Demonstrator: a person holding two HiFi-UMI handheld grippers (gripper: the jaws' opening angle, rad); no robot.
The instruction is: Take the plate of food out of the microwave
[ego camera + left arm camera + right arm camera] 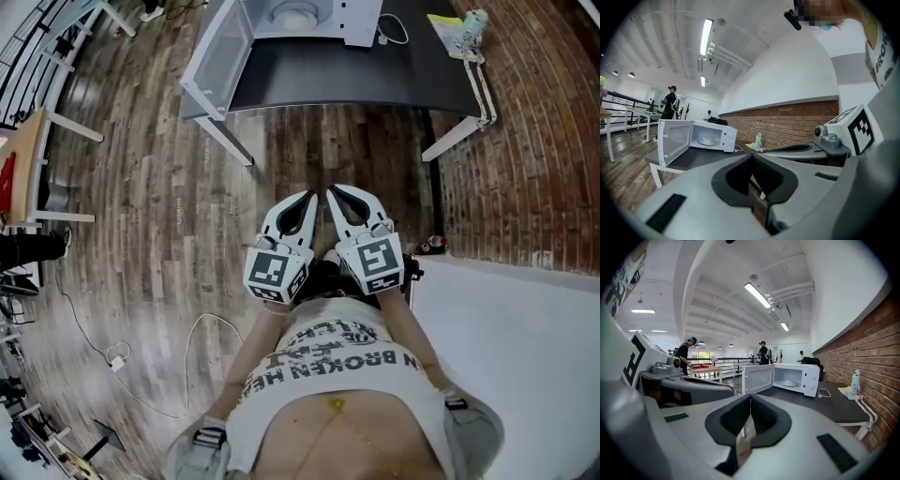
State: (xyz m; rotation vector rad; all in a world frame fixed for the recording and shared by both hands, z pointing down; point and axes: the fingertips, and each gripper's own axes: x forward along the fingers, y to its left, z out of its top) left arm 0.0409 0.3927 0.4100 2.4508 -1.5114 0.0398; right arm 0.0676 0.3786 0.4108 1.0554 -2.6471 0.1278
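Note:
A white microwave (314, 21) stands on a dark table (356, 75) far ahead, its door (220, 58) swung open to the left. Inside it lies a white plate (707, 141), also seen as the plate (789, 383) in the right gripper view and the plate (294, 16) from the head. My left gripper (313, 196) and right gripper (328, 191) are held side by side close to my body, well short of the table. Both are shut with nothing between the jaws.
A small bottle and papers (466, 30) sit at the table's right end, near a brick wall (534, 131). A white cable (394, 33) runs from the microwave. A cable (187, 347) lies on the wooden floor. People stand far off by tables (689, 355).

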